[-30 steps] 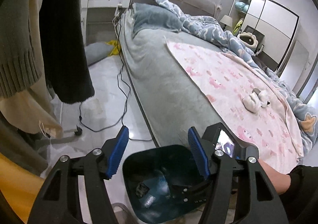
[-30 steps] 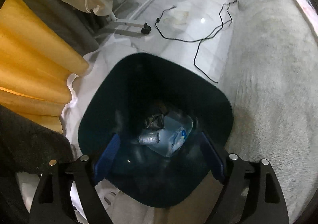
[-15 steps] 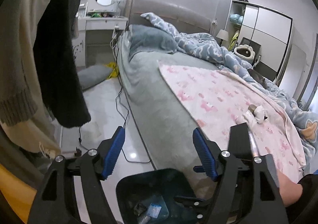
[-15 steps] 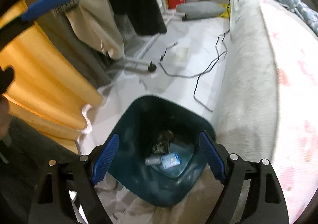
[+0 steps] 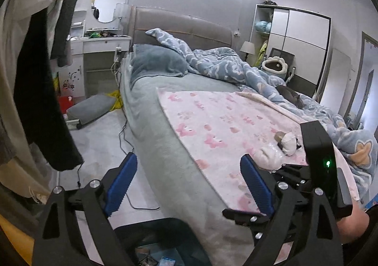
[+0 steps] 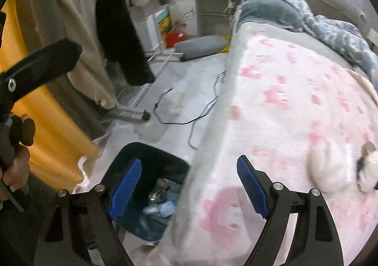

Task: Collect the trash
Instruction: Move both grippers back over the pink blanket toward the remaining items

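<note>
Left hand-held gripper [image 5: 186,183]: released, nothing between the blue pads [image 5: 121,182]; jaws just spread wider; above the bed edge.
Right hand-held gripper [image 6: 187,191]: released and empty, straddling the bed edge and the bin.
Bin [image 6: 122,159]: dark teal, on the floor tight against the bed side; wrappers and a crumpled bottle [image 6: 159,205] inside.
Crumpled white trash [image 5: 289,144]: on the pink blanket [image 5: 219,122], near the bed's foot.
Bed [image 5: 165,148]: grey side dropped straight to the floor.
Floor [image 6: 186,91]: narrow strip between bed and hanging clothes [image 6: 122,29]; crossed by black cables [image 6: 200,114].
</note>
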`<state>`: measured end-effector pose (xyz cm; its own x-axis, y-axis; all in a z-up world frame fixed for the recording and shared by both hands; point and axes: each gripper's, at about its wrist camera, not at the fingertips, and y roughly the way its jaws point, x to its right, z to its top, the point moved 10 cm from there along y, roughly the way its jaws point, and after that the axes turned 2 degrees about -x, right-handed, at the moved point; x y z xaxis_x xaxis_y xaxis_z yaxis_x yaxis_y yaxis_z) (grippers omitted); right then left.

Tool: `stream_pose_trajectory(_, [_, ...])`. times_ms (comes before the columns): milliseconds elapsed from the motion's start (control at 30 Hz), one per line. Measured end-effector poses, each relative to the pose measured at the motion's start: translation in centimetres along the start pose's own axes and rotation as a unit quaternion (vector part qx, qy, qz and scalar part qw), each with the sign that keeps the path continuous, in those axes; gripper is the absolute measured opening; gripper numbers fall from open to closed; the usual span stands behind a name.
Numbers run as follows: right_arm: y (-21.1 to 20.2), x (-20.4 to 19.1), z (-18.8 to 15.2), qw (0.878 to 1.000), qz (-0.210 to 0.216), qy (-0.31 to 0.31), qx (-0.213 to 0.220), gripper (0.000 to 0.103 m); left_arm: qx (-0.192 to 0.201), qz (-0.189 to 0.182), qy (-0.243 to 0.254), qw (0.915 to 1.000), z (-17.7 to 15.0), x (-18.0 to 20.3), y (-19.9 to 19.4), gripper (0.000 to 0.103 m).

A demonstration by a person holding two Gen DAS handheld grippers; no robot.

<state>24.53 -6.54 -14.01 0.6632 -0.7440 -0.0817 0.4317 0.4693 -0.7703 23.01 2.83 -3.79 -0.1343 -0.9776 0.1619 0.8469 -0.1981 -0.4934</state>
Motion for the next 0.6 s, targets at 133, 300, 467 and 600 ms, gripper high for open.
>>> stream_pose_trajectory(133, [-1.6,3.3,-0.4,0.999,-0.024,0.023,0.014,0.084,-0.002,-0.011,0.003,0.9999,0.0,1.8,0.9,0.091])
stream_pose_trajectory(300, [-3.6,7.5,-0.4,0.997,-0.046,0.055,0.035,0.084,-0.016,-0.025,0.012,0.9995,-0.5,3.8,2.4,0.091])
stream_pose_trajectory(467, [-4.7,10.7,0.0,0.993,-0.062,0.088,0.054,0.084,-0.028,-0.042,0.034,0.9982,-0.8,5.4,3.9,0.094])
stream_pose_trajectory(600, [-5.4,13.2,-0.3,0.990,-0.073,0.108,0.060,0.084,-0.051,-0.062,0.022,0.9966,-1.3,5.7,5.8,0.094])
